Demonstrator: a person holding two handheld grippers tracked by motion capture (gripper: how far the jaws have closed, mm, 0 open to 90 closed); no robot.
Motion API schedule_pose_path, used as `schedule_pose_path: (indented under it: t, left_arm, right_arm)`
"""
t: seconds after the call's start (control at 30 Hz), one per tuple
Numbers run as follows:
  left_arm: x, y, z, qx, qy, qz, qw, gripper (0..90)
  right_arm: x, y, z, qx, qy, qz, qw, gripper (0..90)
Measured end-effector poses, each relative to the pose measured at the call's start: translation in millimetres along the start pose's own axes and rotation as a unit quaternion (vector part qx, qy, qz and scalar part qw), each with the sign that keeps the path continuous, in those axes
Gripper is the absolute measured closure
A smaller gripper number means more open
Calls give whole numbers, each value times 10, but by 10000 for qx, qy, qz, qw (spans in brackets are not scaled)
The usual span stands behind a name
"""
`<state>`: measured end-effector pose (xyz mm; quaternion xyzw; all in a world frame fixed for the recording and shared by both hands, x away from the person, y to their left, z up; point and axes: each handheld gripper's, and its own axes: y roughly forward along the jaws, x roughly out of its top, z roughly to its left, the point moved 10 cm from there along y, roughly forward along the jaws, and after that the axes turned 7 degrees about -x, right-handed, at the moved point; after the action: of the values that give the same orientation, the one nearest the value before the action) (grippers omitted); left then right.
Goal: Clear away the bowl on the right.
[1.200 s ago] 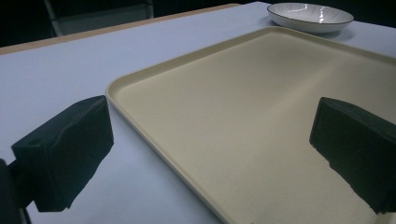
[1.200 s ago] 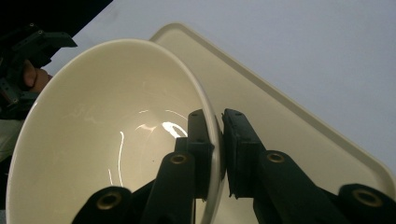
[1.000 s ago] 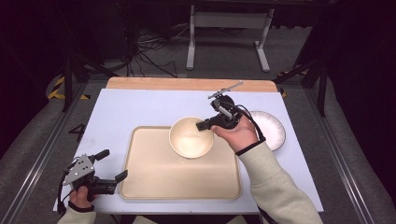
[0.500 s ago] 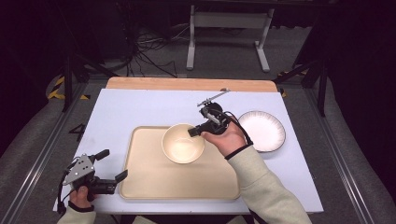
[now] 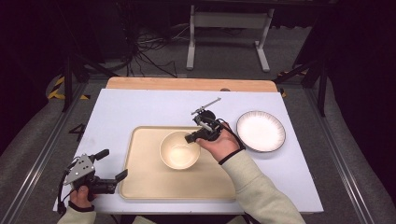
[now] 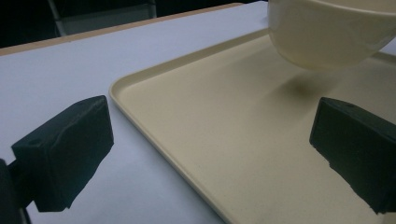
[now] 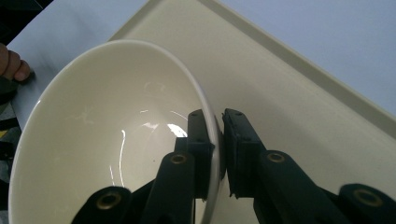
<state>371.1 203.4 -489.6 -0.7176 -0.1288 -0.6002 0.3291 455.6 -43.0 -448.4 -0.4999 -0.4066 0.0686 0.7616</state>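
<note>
A round, glossy cream-coloured ceramic bowl (image 5: 179,150) sits over the middle of a shallow beige rectangular plastic tray (image 5: 140,177) that lies on the white tabletop (image 5: 140,112). The right gripper (image 5: 192,137) holds the bowl by its right-hand rim. In the right gripper view its jaws are pinched on the rim, one pad inside the bowl (image 7: 112,140) and the other outside, with the tray (image 7: 289,107) below. In the left gripper view a soft shadow lies on the tray (image 6: 210,140) beneath the bowl (image 6: 327,32), so the bowl may be lifted slightly clear of it, though the contact point is hard to make out. The person's right hand (image 5: 219,142) wraps the gripper body, and a pale cream sleeve (image 5: 261,191) runs down to the bottom edge.

A round white plate with a dark rim (image 5: 260,130) rests on the tabletop just right of the tray, near the right hand but apart from it.

The left gripper (image 5: 112,165) rests low at the tray's near-left corner, held by the left hand (image 5: 80,196). Its jaws are spread wide with nothing between them; one lies over the tabletop (image 6: 70,56), the other over the tray.
</note>
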Motion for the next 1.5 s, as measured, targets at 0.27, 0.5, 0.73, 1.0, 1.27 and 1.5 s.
schedule_pose_path:
  t: [0.27,0.5,0.73,1.0,1.27,1.5]
  left_arm:
    - [4,-5,16,49,12,-13,10000,3]
    - [3,-7,12,39,9,-10,10000,3]
    - [1,-8,8,30,-2,-8,10000,3]
    - [-5,-16,5,10,10,21,10000,3]
    - [-3,-15,3,15,-8,-6,10000,3]
    - [-4,-15,5,22,-14,-1,10000,3]
  right_arm:
    - [-79,141,-7,33,55,132,9999,817]
    - [-117,208,-37,27,111,196,9997,817]
    - [-152,270,-87,0,158,244,9996,816]
    - [-182,333,-109,18,162,294,9994,814]
    - [-194,352,-122,33,191,318,9993,816]
    - [-227,376,-165,61,199,300,9993,812]
